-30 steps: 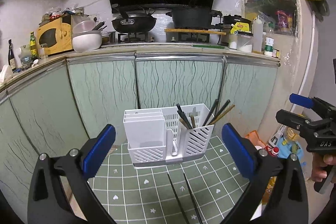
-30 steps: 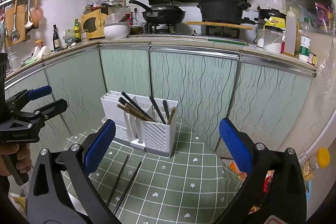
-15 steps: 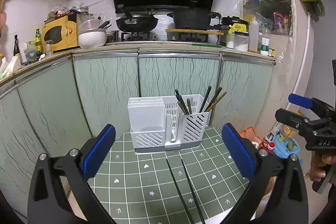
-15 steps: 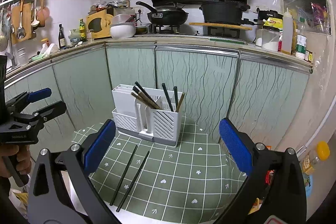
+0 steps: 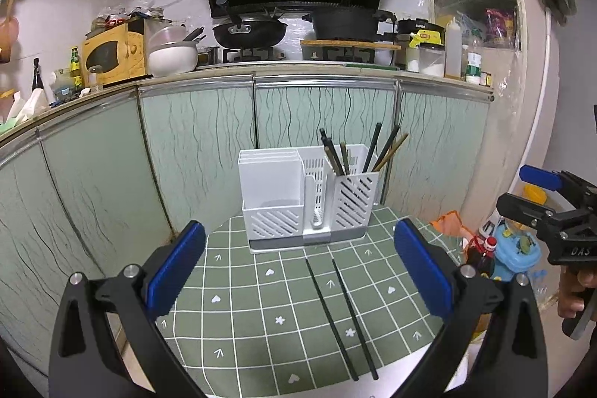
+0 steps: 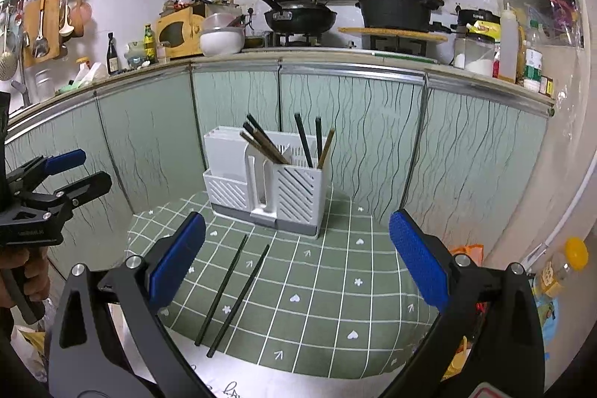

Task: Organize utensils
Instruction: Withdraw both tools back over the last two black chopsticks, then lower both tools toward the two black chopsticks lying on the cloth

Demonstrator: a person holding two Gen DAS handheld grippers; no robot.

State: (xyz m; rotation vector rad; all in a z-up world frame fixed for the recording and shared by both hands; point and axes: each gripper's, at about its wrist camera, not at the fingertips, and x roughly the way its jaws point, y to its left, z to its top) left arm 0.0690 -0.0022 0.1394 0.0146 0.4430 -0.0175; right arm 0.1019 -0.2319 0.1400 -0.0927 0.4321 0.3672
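i hold both grippers, left (image 5: 298, 271) and right (image 6: 296, 260), fingers apart, above the desk (image 5: 238, 316); two chopsticks (image 5: 341, 308) lie near its front edge, before the holder (image 5: 306, 200).

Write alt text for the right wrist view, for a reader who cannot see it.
Two dark chopsticks lie side by side on a green checked mat, in front of a white utensil holder with several chopsticks standing in its slotted compartment. The open right gripper frames the scene from below, with the left gripper, also open, at the left edge before kitchen cabinets.
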